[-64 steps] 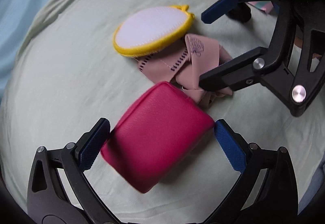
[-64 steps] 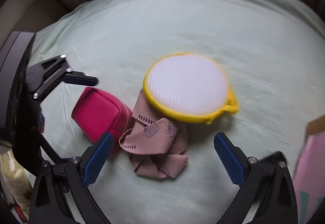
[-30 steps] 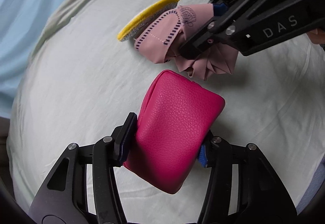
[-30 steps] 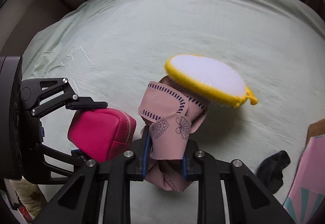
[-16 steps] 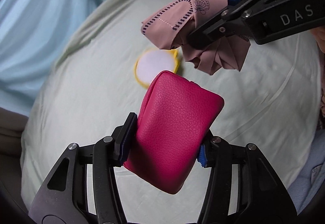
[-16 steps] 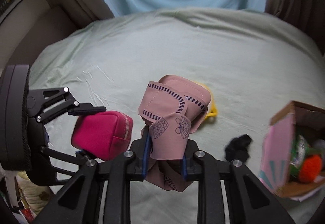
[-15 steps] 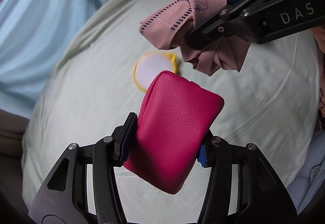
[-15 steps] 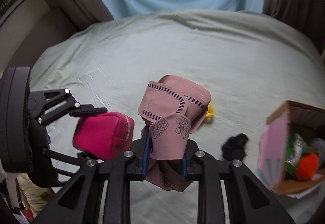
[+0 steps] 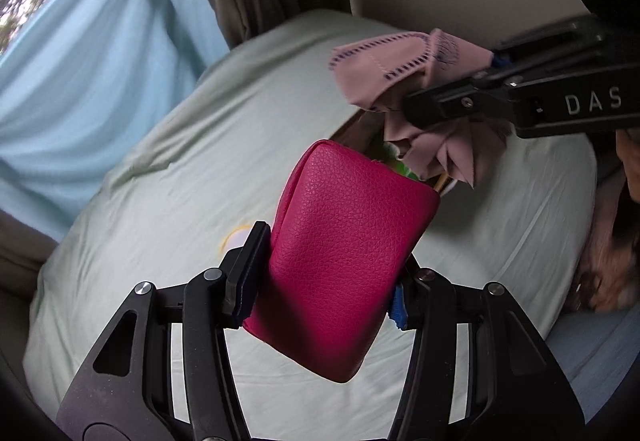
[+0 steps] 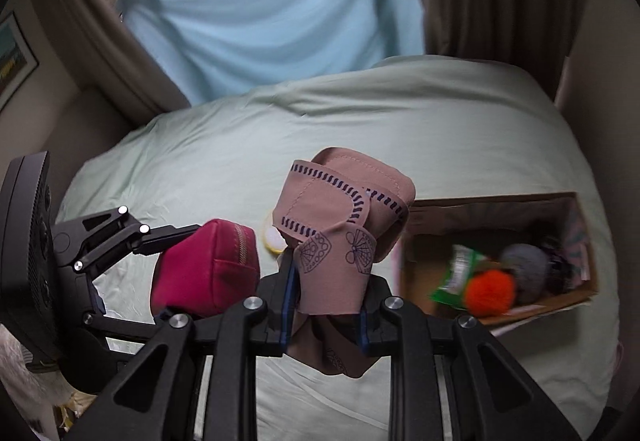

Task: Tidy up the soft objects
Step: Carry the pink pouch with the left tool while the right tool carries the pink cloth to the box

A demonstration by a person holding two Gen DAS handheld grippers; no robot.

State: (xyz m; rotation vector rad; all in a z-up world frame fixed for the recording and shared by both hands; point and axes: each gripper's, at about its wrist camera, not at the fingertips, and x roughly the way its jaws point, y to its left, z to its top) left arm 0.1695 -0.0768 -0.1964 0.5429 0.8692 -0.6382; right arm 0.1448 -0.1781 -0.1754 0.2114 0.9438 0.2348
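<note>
My left gripper (image 9: 324, 277) is shut on a magenta leather pouch (image 9: 344, 261) and holds it high above the bed; the pouch also shows in the right wrist view (image 10: 208, 269). My right gripper (image 10: 326, 301) is shut on a folded dusty-pink cloth (image 10: 340, 233) with dark stitching, also lifted; it shows in the left wrist view (image 9: 404, 73). A yellow-rimmed white round pad (image 9: 236, 239) lies on the bed far below, mostly hidden behind the held things (image 10: 274, 241).
An open cardboard box (image 10: 496, 209) sits on the pale green bedsheet (image 10: 224, 165) at right, holding an orange ball (image 10: 490, 291), a grey ball and green packaging. A light blue curtain (image 10: 272, 13) and brown drapes hang behind the bed.
Both grippers rose further from the bed and tilted up, each still holding its item. The yellow pad looks smaller; the box is now fully in the right wrist view.
</note>
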